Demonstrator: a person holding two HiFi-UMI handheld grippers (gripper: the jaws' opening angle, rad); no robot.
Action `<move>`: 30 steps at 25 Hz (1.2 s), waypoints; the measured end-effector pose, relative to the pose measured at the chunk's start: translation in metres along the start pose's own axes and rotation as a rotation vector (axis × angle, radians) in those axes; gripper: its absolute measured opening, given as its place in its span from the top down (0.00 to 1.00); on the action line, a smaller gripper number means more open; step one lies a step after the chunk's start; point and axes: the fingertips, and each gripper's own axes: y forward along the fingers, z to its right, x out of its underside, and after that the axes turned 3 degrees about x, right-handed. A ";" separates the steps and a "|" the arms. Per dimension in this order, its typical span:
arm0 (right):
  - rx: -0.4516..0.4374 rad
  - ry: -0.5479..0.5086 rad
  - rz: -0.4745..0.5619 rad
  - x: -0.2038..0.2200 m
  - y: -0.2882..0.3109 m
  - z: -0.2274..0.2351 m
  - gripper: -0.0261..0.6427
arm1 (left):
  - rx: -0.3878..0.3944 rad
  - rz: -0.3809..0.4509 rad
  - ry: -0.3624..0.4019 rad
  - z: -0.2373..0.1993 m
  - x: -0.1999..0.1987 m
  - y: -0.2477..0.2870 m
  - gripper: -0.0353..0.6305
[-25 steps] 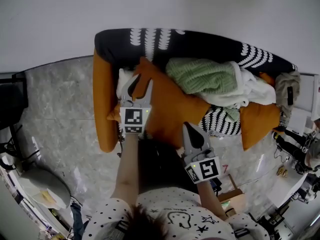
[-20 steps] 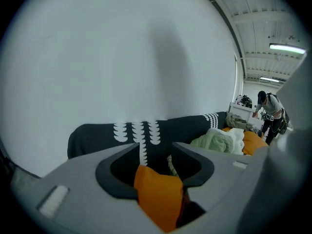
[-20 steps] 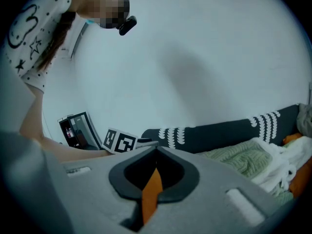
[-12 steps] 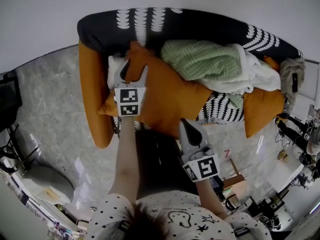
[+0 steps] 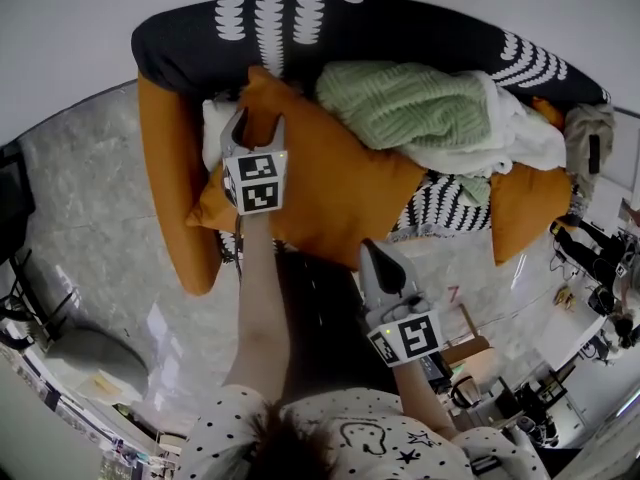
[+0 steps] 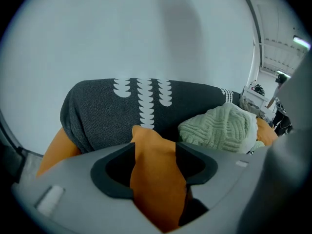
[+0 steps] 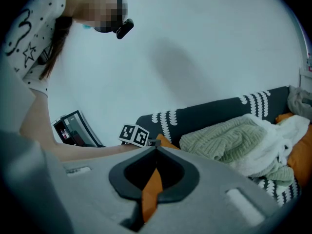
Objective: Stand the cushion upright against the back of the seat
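Its jaws just opened around the cushion's (image 5: 330, 190) corner, the left gripper (image 5: 258, 124) let it lean on the sofa back (image 5: 190, 60); the right gripper (image 5: 373, 254) hung clenched.

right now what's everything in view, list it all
sofa: 1, orange with a dark patterned cover over its back, across the top of the head view
big cushion: 1, orange, mid-seat
small cushion: 1, orange, right end of the seat
blanket: 1, green knit, on the seat by the backrest
cloth: 1, white, under the blanket
floor: marbled grey
left gripper: 1, grey, jaws have just been opening, big cushion's top corner between them
right gripper: 1, grey, jaws together at the big cushion's near edge
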 end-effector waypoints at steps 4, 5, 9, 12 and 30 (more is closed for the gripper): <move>-0.006 0.008 -0.016 0.008 0.002 -0.004 0.97 | 0.009 -0.064 0.006 0.000 0.014 0.010 0.57; -0.006 0.008 -0.021 0.010 0.001 -0.006 0.97 | 0.015 -0.086 0.008 0.001 0.017 0.011 0.60; 0.005 0.011 -0.039 0.020 0.002 -0.009 0.97 | 0.032 -0.089 0.007 0.003 0.021 0.009 0.80; 0.005 0.006 -0.043 0.023 0.002 -0.013 0.97 | 0.044 -0.045 -0.009 0.002 0.024 0.004 0.89; 0.018 -0.024 -0.001 0.014 -0.017 -0.025 0.97 | 0.054 0.064 0.035 0.014 0.002 -0.052 0.93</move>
